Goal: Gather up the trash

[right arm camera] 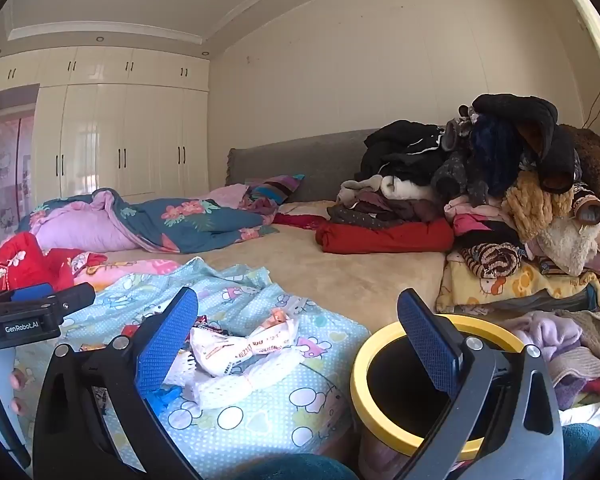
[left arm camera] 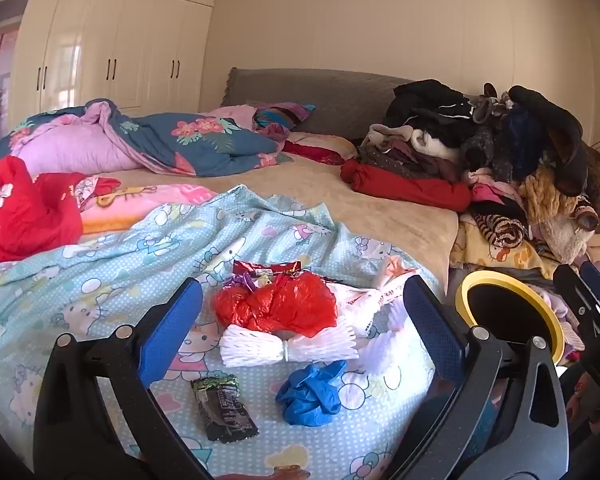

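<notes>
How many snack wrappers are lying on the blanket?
2: a black wrapper nearest the left claw, a maroon one behind the red bag. More may be hidden.

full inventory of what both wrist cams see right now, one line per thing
plastic bag: 1, red, crumpled on the blue sheet, mid trash pile
foam net: 1, white, just in front of the red bag
glove: 1, blue, crumpled, nearest the camera
snack wrapper: 1, black, left of the glove
printed wrapper: 1, white with red text, twisted, right side of the pile
bin: 1, yellow rim, black inside, at the bed edge right of the pile
sheet: 1, light blue cartoon print, under the trash
clothes pile: 1, mixed dark and red, far right of the bed
wardrobe: 1, cream, back left wall
left tongs: open, over the trash
right tongs: open, beside the bin
</notes>
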A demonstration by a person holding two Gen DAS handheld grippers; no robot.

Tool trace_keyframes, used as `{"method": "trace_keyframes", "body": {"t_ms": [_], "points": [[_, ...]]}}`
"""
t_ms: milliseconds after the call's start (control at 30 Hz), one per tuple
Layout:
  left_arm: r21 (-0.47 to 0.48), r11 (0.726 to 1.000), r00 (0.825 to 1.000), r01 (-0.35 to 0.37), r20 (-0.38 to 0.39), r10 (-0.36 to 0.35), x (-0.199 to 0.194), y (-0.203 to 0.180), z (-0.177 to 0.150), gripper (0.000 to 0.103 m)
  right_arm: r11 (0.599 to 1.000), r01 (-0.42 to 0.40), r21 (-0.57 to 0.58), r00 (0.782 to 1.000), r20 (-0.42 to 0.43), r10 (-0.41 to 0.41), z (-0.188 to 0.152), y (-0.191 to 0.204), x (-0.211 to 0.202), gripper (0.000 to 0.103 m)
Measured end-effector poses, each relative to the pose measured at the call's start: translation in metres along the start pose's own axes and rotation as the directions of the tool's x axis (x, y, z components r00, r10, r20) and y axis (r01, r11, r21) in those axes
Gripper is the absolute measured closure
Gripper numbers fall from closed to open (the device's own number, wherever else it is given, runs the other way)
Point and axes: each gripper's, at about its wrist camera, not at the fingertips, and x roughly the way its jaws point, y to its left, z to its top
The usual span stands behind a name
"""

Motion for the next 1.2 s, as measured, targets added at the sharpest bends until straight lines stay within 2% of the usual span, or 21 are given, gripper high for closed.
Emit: {"method": "trace_keyframes", "body": {"t_ms": [1200], "points": [[-0.011, 1.0, 1.0, 0.01, 0.016, -0.01, -0.0016, -0.0043, 0.0, 0.011, 1.0, 0.001, -0.009, 1.0, -0.006, -0.001, 0.0008, -0.0005, -0.0008, 0.006]]}}
